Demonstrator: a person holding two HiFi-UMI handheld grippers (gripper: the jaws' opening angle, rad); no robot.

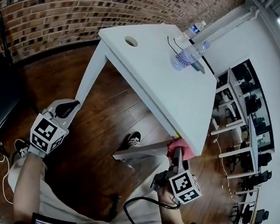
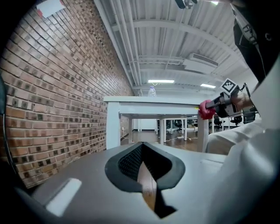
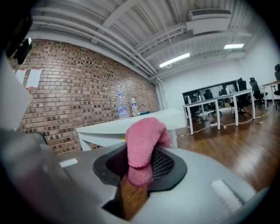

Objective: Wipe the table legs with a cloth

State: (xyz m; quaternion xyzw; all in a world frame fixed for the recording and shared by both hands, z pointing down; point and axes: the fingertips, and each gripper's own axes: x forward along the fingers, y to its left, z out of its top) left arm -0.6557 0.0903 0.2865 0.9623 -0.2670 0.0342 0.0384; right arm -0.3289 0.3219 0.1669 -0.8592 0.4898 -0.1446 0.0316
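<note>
"Why is the pink cloth up by the corner of the table?"

"My right gripper [image 1: 177, 155] is squeezed tight on the cloth [image 1: 180, 147], and a soft bit pokes out past the tips. I hold it at the top of the near leg [image 1: 141, 151], right under the white table [image 1: 180, 95]. It looks pressed on the leg there. I think up high is the best place to start, so I can rub down to the floor [image 1: 104, 130]."

"What is your other one doing?"

"My left gripper [image 1: 68, 108] is closed with nothing in it. It hangs low beside the other leg [image 1: 90, 75], near its foot. I can't tell if it touches. I think it just waits out of the way, since one cloth needs only one gripper."

"Are the legs done?"

"I don't think so. This looks like the start of one leg."

"Could the bottles [image 1: 186, 52] fall?"

"Maybe, if I push the leg hard and shake the table. So I should rub gently."
</note>
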